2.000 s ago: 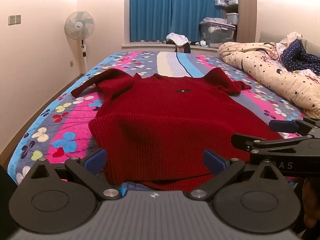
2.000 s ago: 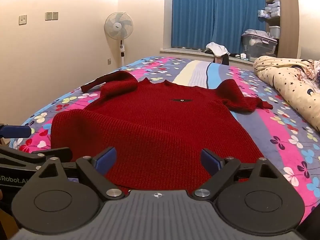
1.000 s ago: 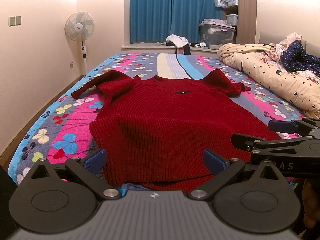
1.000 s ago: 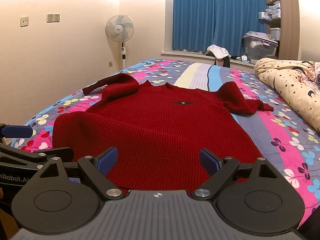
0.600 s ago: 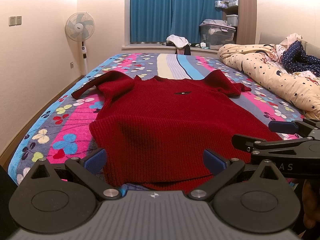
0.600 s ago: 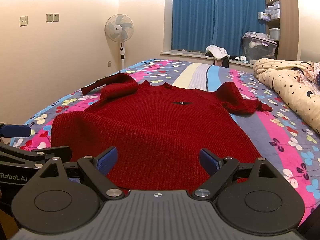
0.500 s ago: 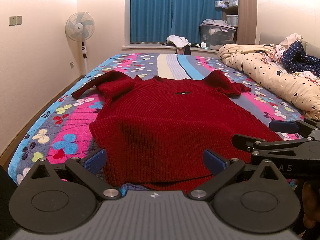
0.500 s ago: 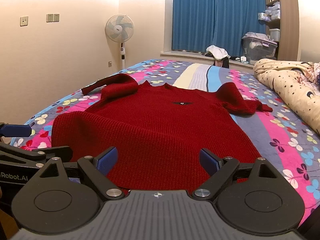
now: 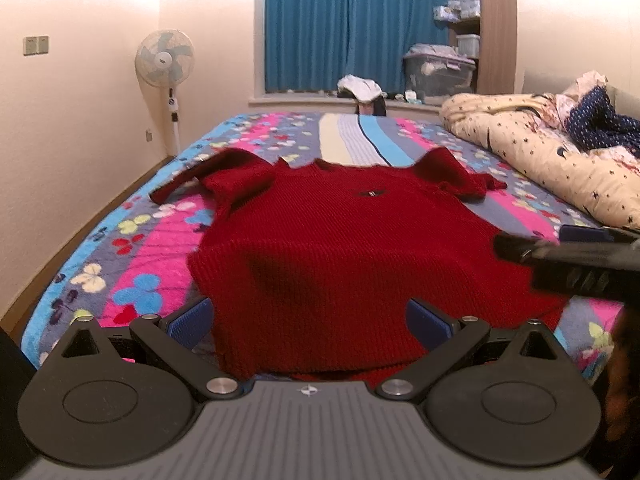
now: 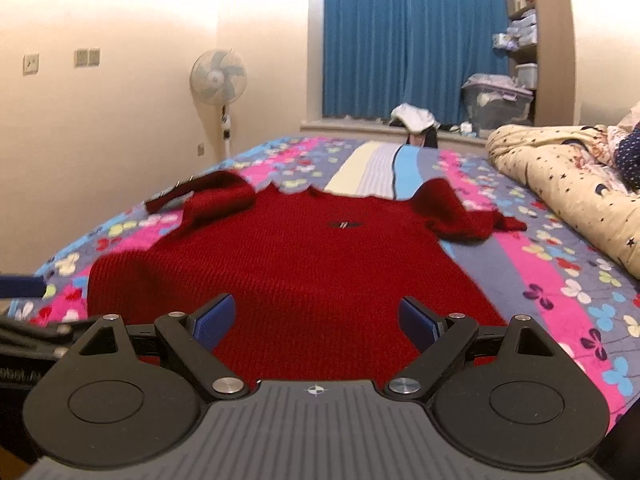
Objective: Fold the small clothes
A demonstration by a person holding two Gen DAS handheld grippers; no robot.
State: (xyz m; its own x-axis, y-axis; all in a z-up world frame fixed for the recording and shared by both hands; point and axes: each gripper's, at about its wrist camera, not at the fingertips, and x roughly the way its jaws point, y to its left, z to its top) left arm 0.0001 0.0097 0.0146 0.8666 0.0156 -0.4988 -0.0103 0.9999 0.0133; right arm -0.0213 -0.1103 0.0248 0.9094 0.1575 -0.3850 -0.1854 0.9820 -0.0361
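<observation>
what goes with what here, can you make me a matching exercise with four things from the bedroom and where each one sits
Things:
1. red sweater
2. standing fan
3. star-print quilt
4. blue curtain

Places:
A. bunched along the right side of the bed
B. on the floor by the left wall
C. spread flat on the floral bedspread
D. hanging over the window at the far wall

Pairs: 1-C, 2-B, 3-A, 4-D

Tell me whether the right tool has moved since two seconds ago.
Yes. In the right wrist view, the standing fan and blue curtain sit lower than before, so the right tool has tilted slightly upward; red sweater lies untouched.
</observation>
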